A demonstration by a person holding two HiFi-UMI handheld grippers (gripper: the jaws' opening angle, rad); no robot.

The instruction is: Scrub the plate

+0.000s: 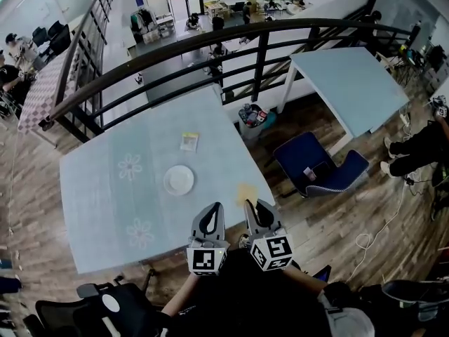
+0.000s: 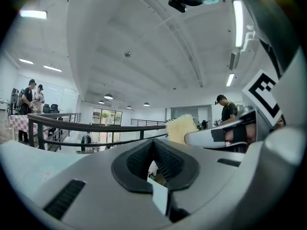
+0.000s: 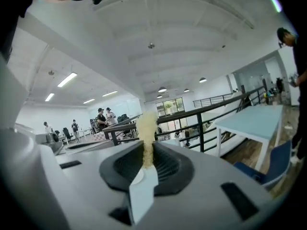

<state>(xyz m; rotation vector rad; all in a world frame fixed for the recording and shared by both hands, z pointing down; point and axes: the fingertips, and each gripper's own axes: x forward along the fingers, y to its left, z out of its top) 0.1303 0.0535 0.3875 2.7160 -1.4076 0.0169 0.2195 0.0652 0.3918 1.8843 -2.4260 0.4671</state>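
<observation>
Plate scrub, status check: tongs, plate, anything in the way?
Left tongs shut, empty. Right tongs shut on yellow sponge. Plate on table, neither tongs touching. Small packet lies beyond it, apart.

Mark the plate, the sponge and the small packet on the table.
plate [image 1: 179, 180], head view, centre of its face.
sponge [image 3: 145, 125], right gripper view, its upper free part.
small packet [image 1: 189, 141], head view, its middle.

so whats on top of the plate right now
Nothing shows on the plate: its top looks bare white. The sponge sits off to its right in the right hand-held gripper, not on it. The table under the plate is covered.
</observation>
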